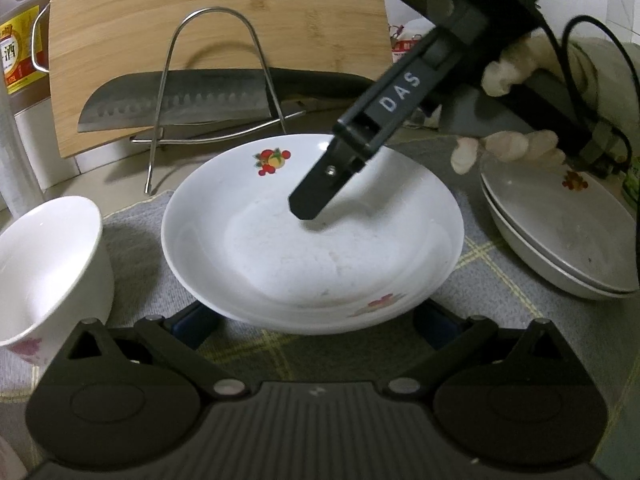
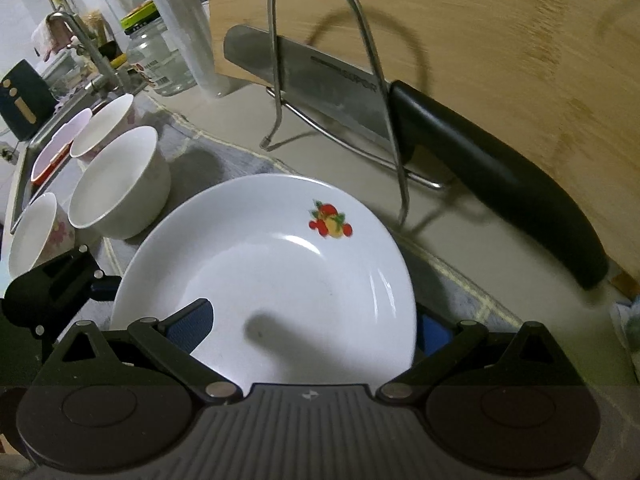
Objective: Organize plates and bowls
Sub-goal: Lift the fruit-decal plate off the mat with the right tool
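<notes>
plate (image 2: 264,276): glazed, stiff, slippery, breakable, likely heavy | hold: rim nearest rack (image 2: 332,92) | right gripper (image 2: 312,328): clasping plate edge | left gripper (image 1: 316,320): spread wide, empty

— That plate (image 2: 280,272) between the right gripper's (image 2: 316,332) matt black plastic fingers: glazed ceramic?
— Glossy, yes. Beyond it, a polished wire rack (image 2: 320,52), brushed steel knife (image 2: 320,84), bamboo board (image 2: 500,40). Underneath, rough woven cloth (image 1: 132,240).
</notes>
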{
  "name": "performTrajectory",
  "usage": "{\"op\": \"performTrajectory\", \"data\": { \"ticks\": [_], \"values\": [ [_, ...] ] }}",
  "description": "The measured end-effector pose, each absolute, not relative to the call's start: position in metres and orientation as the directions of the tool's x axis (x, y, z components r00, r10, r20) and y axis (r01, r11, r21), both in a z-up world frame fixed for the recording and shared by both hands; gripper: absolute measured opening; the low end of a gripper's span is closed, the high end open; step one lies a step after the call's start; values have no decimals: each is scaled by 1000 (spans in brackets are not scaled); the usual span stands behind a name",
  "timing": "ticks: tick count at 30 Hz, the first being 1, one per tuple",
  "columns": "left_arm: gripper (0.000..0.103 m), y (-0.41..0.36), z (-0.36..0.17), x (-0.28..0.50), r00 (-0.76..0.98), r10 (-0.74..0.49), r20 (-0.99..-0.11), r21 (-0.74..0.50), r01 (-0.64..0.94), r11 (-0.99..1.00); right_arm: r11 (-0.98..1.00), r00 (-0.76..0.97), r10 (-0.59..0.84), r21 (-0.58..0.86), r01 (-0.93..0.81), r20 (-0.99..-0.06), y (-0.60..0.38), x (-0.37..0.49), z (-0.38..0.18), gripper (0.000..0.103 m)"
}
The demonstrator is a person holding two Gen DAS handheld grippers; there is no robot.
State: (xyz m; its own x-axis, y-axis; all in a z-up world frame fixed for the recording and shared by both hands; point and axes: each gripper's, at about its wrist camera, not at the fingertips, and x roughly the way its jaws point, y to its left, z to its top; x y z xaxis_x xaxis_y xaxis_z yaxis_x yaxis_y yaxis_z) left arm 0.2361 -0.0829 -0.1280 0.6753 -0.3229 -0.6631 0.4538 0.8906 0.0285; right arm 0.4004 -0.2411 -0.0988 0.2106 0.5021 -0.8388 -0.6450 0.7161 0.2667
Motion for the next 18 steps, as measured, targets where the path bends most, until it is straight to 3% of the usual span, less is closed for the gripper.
{"op": "performTrajectory", "data": {
  "ticks": [18],
  "values": [
    [100,-78,-127,234,664,-362,-654,-3,476,879,666,160,545,310,-679,-823,-234,416,-98,100]
  ]
}}
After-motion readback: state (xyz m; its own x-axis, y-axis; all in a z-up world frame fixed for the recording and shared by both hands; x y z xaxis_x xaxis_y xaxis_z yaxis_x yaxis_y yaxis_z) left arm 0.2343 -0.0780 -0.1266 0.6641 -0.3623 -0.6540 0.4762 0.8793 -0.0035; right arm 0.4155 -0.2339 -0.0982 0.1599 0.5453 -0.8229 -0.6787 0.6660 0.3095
